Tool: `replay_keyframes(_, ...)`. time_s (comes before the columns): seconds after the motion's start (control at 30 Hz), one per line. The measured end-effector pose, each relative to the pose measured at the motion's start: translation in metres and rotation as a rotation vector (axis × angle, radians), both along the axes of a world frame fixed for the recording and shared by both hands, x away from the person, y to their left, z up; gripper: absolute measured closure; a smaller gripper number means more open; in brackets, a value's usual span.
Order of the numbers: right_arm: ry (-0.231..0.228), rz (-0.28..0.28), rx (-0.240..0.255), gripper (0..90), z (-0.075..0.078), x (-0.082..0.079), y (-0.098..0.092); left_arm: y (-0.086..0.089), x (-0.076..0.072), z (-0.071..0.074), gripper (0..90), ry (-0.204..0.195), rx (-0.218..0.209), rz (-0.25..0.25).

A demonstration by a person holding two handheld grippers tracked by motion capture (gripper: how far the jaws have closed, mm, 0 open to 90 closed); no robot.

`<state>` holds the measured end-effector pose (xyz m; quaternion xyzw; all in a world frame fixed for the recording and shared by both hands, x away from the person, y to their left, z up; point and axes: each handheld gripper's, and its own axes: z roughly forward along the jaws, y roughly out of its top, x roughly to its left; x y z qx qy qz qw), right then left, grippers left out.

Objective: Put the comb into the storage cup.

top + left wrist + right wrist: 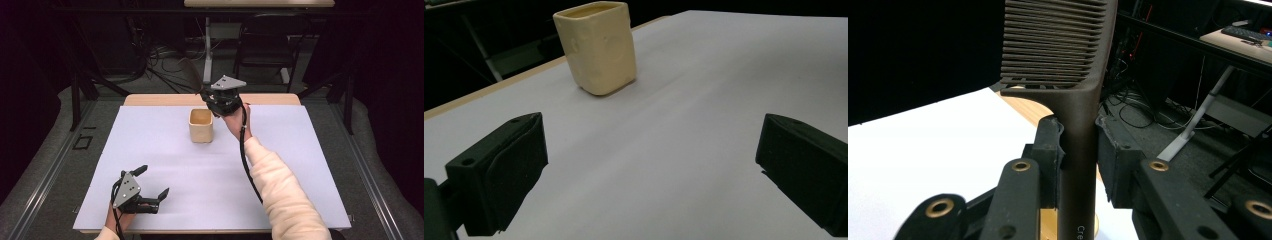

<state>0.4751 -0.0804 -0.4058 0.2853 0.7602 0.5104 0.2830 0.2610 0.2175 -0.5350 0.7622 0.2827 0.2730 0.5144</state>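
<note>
The white table [165,170] lies mostly bare, with broad open room between the cup [201,125] near its far edge and the left gripper [152,186] at the near left, whose jaws stand spread with nothing between. The right gripper [1079,145], raised just right of the cup, pinches the handle of a brown comb [1068,55] whose teeth stick out beyond the jaws

A wooden-edged table [150,99] in the middle of the frame is covered by a pale lilac-white sheet [200,180] reaching almost to its edges. A cream, square-sided ceramic cup [201,126] stands upright directly on the sheet, slightly above centre.
</note>
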Motion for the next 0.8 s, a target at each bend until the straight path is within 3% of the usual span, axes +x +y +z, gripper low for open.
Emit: replay_keyframes(0.8, -0.015, 0.004, 0.025, 71.9, 0.0, 0.004, 0.013, 0.0, 0.0, 0.0, 0.2, -0.001, -0.001, 0.001)
